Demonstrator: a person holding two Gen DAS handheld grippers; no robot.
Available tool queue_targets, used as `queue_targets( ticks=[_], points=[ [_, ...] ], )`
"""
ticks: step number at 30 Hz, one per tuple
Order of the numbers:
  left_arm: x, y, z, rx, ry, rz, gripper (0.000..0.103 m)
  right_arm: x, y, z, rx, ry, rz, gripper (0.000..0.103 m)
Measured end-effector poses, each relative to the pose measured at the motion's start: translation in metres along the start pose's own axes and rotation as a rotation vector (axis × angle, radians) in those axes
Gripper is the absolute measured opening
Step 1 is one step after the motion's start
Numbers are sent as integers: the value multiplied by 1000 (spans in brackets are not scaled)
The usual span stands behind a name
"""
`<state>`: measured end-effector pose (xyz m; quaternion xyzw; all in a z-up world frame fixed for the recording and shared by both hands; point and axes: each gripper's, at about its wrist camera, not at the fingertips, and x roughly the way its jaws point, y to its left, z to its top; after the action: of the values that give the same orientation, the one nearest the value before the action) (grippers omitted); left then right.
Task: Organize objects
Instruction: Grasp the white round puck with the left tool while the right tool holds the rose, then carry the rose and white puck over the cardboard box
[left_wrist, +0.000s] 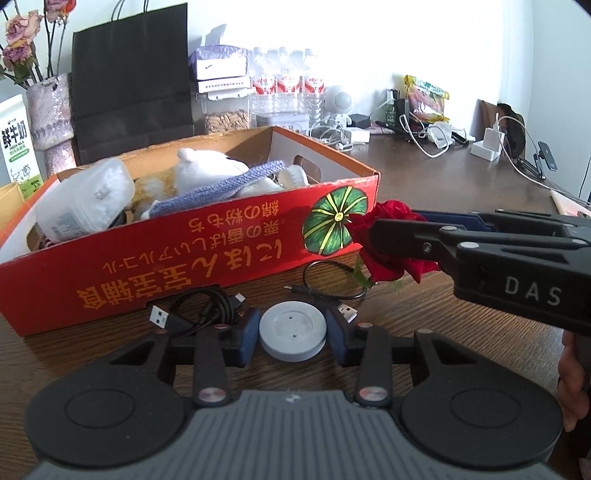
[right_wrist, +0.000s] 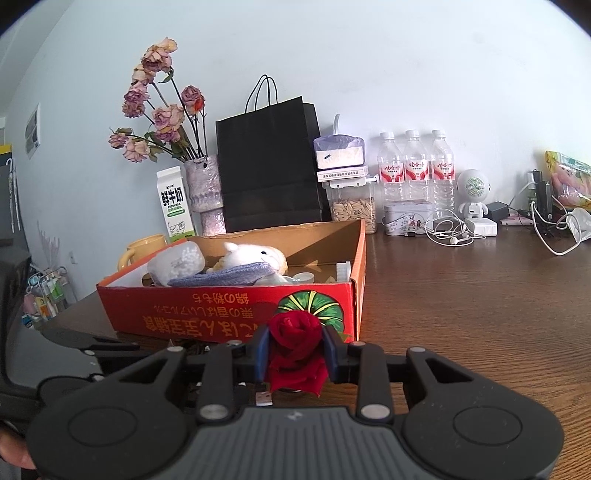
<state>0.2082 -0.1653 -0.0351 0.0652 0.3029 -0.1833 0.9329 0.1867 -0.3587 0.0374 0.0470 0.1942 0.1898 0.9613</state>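
A red cardboard box on the wooden table holds a white plush toy, a blue knitted cloth and a clear plastic tub. My left gripper has its blue pads on both sides of a grey round disc lying on the table in front of the box. My right gripper is shut on a red rose and holds it above the table beside the box's front right corner.
Black USB cables lie before the box. Behind it stand a black paper bag, a vase of dried flowers, a milk carton, water bottles, a tin, chargers and earphones.
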Motion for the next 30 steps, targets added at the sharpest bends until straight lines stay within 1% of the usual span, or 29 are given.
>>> queue_targets(
  ticks=[7,16,24,30],
  points=[
    [-18,5,-6,-6,-35,20,41,-1,2,0,-14,-6,-12,29],
    [-48,24,-10,-30,-93,47,41,-3,12,1,-40,-11,-5,29],
    [-72,43,3,-56,-183,79,41,-5,28,19,-60,-58,19,29],
    [-75,53,19,-78,-232,99,41,1,39,40,-74,-96,25,29]
  ],
)
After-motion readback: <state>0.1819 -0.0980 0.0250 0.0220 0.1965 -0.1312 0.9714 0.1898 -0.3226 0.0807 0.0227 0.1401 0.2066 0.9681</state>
